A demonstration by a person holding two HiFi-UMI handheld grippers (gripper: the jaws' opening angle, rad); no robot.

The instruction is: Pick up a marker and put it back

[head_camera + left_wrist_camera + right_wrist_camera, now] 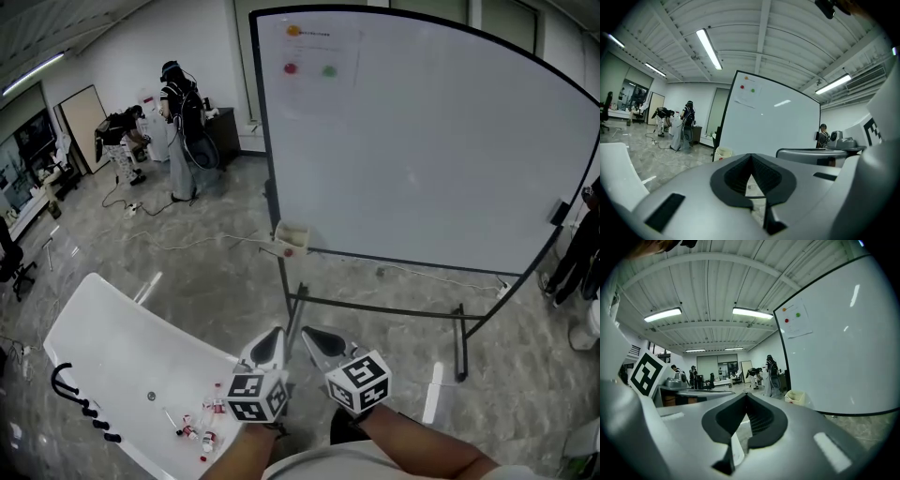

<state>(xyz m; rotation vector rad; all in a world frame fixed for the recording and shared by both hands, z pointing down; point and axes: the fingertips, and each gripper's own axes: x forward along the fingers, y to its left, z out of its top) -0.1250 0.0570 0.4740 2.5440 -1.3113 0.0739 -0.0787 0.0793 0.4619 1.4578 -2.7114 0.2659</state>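
Several small markers with red parts (197, 427) lie on the white table (112, 356) at the lower left. A cream holder box (292, 232) hangs at the whiteboard's (422, 141) lower left corner, with something red (288, 251) just under it. My left gripper (273, 337) and right gripper (314, 336) are side by side at the bottom centre, raised and pointing toward the board. Both are shut and hold nothing. In the left gripper view the left gripper (751, 157) has its jaws meeting at the tip. The right gripper (746, 394) shows the same in the right gripper view.
The whiteboard stands on a black metal frame (459, 328) on a grey stone floor. A black coiled cable (75, 398) lies on the table's left end. Two people (178, 122) work far off at the back left. Another person (572, 253) stands at the right edge.
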